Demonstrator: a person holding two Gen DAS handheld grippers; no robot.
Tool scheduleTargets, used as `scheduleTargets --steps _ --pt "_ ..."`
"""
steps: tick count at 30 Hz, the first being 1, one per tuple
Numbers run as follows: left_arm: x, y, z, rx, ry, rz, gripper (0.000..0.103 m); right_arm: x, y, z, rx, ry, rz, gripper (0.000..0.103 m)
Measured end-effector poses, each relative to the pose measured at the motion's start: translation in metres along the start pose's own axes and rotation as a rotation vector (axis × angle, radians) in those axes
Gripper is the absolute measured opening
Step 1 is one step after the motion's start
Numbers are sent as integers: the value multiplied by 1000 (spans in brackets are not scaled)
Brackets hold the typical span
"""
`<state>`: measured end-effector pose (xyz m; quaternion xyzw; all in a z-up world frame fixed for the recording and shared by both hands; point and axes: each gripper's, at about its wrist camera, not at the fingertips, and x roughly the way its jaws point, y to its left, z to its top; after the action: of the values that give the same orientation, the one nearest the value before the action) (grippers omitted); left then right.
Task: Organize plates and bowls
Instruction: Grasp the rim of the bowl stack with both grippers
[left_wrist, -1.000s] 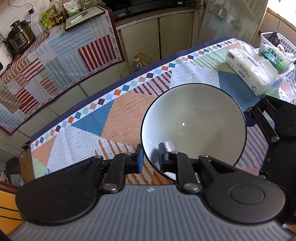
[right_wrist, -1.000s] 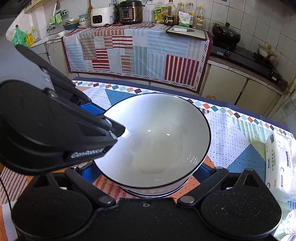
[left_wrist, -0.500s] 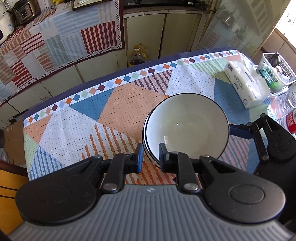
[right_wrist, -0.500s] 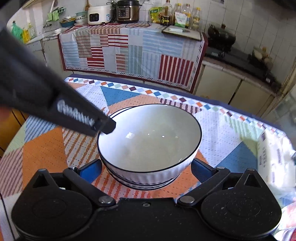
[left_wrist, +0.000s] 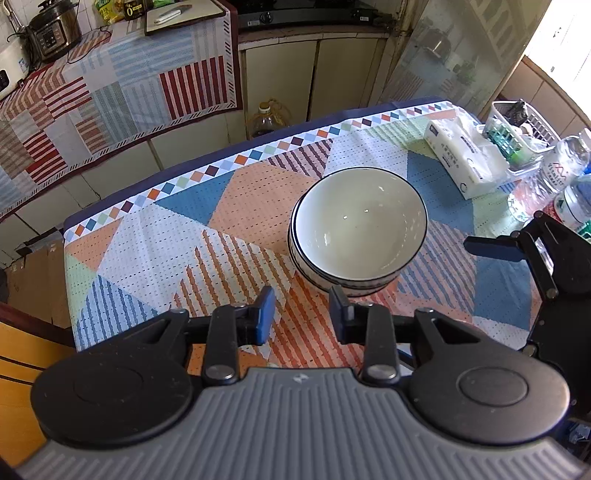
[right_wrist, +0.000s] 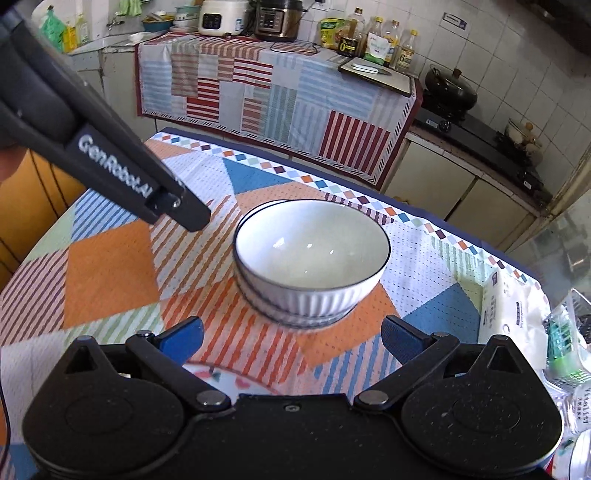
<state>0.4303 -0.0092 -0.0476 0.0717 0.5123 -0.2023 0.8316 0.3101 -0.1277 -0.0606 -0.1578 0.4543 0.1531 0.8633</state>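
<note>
A stack of white bowls with dark rims (left_wrist: 358, 229) stands on the patterned tablecloth (left_wrist: 229, 206); it also shows in the right wrist view (right_wrist: 312, 262). My left gripper (left_wrist: 302, 314) is open and empty, just short of the stack's near side. My right gripper (right_wrist: 291, 338) is wide open and empty, pulled back from the stack. A plate with a floral rim (right_wrist: 229, 376) peeks out under the right gripper, mostly hidden. The left gripper's finger (right_wrist: 110, 173) crosses the upper left of the right wrist view.
A tissue pack (left_wrist: 465, 158), a white basket (left_wrist: 517, 129) and water bottles (left_wrist: 565, 166) sit at the table's right end. A counter with a striped cloth (right_wrist: 277, 92), cookers and bottles runs behind. An oil bottle (left_wrist: 267, 118) stands on the floor.
The left gripper let go of the top bowl's rim, opened and drew back. The right gripper also pulled back from the stack. The bowl now rests on the stack.
</note>
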Motion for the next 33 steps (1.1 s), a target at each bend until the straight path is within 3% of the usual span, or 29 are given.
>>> scheduleTargets --steps 10,15,19,23,27,33 --pt "-6 10 -23 38 -86 -41 45 -7 3 -29 -30 -30 24 103" --pt "1 22 -24 -1 -151 -89 57 2 -9 -42 19 -107 80 103" --pt "16 36 -18 -82 -183 -144 66 20 -21 -43 91 -116 123 103" --pt "51 52 -8 -176 -147 -191 68 43 -32 -41 158 -91 184 103" --pt "95 65 -4 -244 -82 -256 68 68 -34 -35 147 -53 207 103" --pt "134 73 -7 -325 -77 -326 70 95 -45 -25 162 -15 248 103"
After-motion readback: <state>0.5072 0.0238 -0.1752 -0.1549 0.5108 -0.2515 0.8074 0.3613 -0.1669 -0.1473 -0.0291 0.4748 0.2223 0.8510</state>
